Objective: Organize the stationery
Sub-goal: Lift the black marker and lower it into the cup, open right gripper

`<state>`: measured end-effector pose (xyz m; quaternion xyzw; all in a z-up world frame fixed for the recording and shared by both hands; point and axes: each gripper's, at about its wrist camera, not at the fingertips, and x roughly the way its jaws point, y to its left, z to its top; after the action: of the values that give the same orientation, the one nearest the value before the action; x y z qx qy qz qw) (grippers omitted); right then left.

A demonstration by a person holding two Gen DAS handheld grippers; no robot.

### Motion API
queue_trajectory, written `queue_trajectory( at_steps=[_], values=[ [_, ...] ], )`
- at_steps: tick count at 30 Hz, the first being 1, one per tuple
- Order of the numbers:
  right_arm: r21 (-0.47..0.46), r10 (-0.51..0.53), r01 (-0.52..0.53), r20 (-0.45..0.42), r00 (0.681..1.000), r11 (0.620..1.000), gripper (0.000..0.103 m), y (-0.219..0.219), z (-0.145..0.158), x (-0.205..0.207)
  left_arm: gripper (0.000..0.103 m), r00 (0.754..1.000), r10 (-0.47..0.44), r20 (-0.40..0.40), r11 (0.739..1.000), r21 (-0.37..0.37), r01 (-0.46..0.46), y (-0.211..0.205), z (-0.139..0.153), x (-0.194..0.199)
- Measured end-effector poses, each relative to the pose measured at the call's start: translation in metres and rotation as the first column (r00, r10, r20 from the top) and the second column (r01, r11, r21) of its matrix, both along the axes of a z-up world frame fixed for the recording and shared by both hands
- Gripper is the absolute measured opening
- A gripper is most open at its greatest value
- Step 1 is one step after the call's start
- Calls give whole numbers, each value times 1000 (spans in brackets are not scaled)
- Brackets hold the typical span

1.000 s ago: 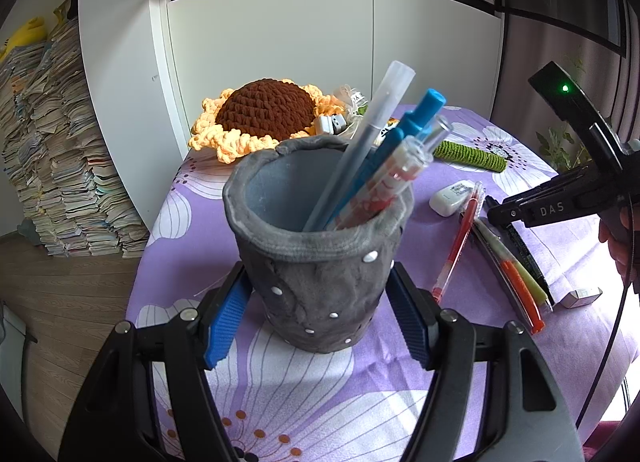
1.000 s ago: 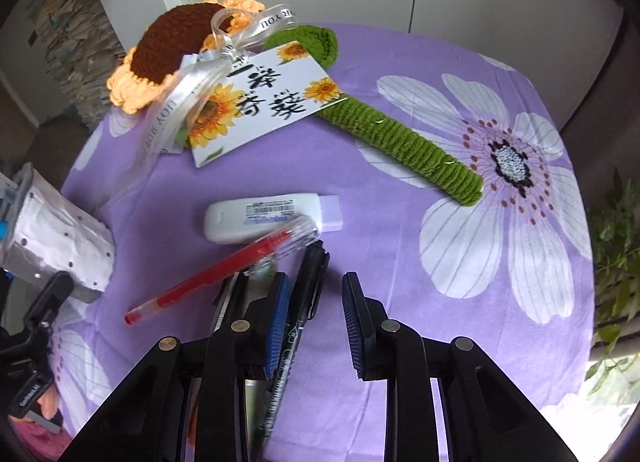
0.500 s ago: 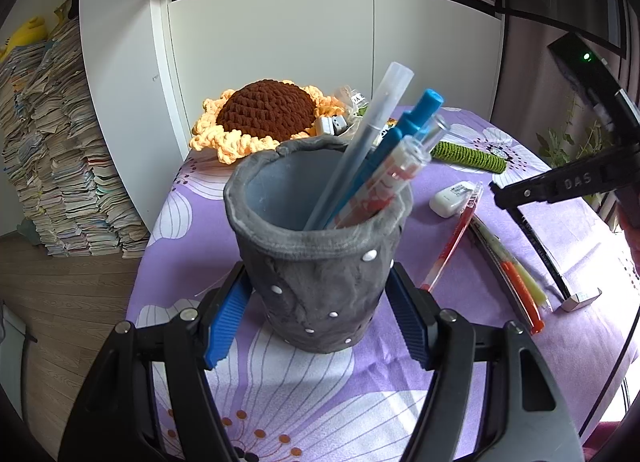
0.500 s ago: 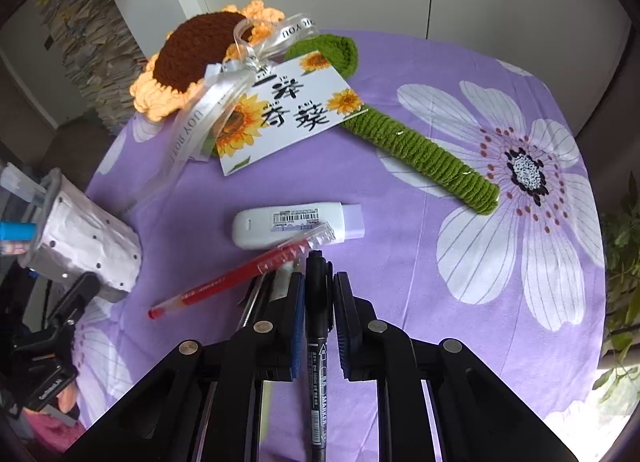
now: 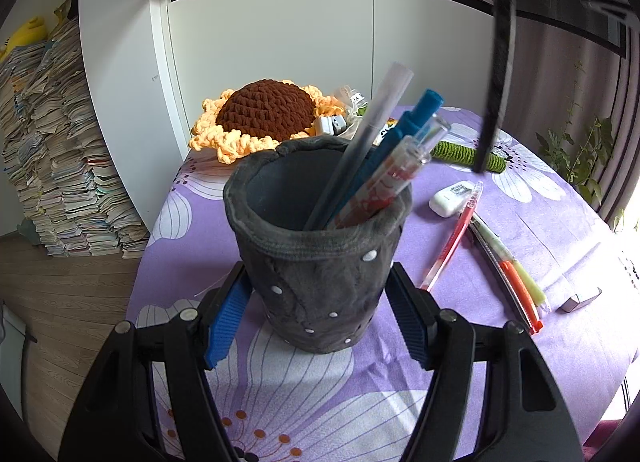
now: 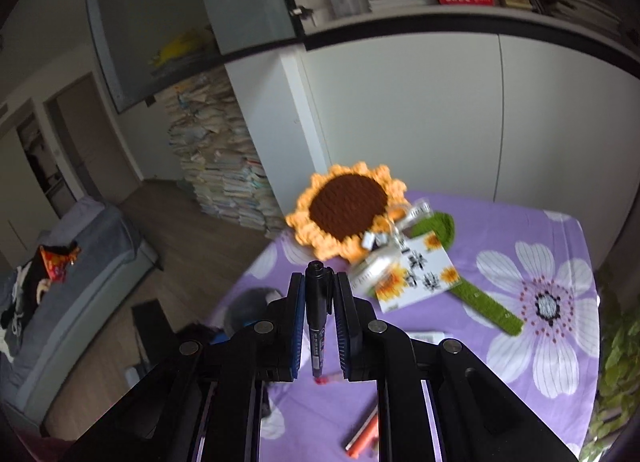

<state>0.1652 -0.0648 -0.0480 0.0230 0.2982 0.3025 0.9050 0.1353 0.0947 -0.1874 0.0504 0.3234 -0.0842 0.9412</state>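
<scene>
A grey felt pen holder (image 5: 320, 262) stands on the purple flowered cloth with a clear, a blue and a red-patterned pen inside. My left gripper (image 5: 318, 294) is shut on the holder, a blue pad against each side. My right gripper (image 6: 318, 282) is shut on a black marker (image 6: 317, 314), lifted well off the table. In the left wrist view that marker (image 5: 494, 82) hangs upright, above and to the right of the holder. The holder (image 6: 248, 302) shows blurred to the lower left of the marker in the right wrist view.
A red pen (image 5: 452, 238), an orange pen (image 5: 516, 286), a white correction tape (image 5: 452, 196) and a small silver piece (image 5: 580, 298) lie right of the holder. A crochet sunflower (image 5: 264, 114) with a green stem (image 6: 480, 302) and a card (image 6: 416, 274) lies behind. White cupboards stand beyond the table.
My right gripper closed on the black marker lying on the cloth and lifted it high, tipping up toward the room. The left gripper and the holder stayed still.
</scene>
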Motion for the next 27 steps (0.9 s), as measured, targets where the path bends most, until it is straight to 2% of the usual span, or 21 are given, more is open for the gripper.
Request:
queue_trajectory(
  at_steps=[6,10,17,23,27],
  values=[
    [80,29,-37,101,994,996,15,24,34,6,67,1000,-3,-3,1000,-2,3,0,0,0],
    [79,58,-71,151,987,994,15,43,39,7,67,1000,-3,-3,1000,-3,3,-1,0,0],
    [-30,96,-94,105,990,995,15,70,1,15,67,1000,-3,-4,1000,-3,3,-1,0,1],
    [-110,121,-113,69,990,987,15,75,-27,16,67,1000,-5,-5,1000,-4,5,-2,-1,2],
    [-131,134,-132,3,991,983,15,78,-39,21,67,1000,-5,-8,1000,-6,5,-2,-2,3]
  ],
)
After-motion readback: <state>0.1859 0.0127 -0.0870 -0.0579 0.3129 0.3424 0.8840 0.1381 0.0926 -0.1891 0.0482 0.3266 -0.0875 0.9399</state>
